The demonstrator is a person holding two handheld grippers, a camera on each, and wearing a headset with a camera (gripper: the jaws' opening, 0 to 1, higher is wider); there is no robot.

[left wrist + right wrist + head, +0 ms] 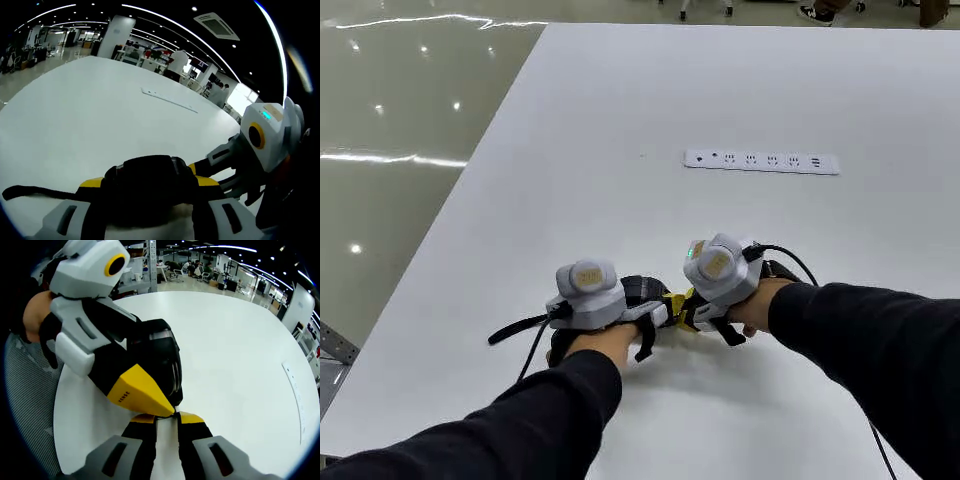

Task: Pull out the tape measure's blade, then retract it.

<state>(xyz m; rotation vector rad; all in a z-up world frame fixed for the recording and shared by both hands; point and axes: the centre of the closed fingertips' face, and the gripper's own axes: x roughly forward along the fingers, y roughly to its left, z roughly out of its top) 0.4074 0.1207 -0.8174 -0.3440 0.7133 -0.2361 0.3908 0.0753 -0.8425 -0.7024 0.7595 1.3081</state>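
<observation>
black-and-yellow tape measure point(150, 182) clamped in left gripper point(148, 220) jaws, near side of white table point(620, 150); right gripper point(166, 432) jaws pinched onto blade tip point(176, 412); white power strip point(761, 161) far right.

Both forearms in black sleeves, reaching in from the near edge in the head view and angled toward each other. Left hand point(608, 342) wrapped around the left gripper point(658, 312), knuckles low to the surface. Right hand point(755, 308) gripping the right gripper point(688, 312), wrist bent inward. Grippers tip to tip, almost touching. Left jaws spread wide and clamped on the sides of the tape measure point(150, 185). Right jaws pinched nearly together on its yellow front corner, only a thin slit between them.
</observation>
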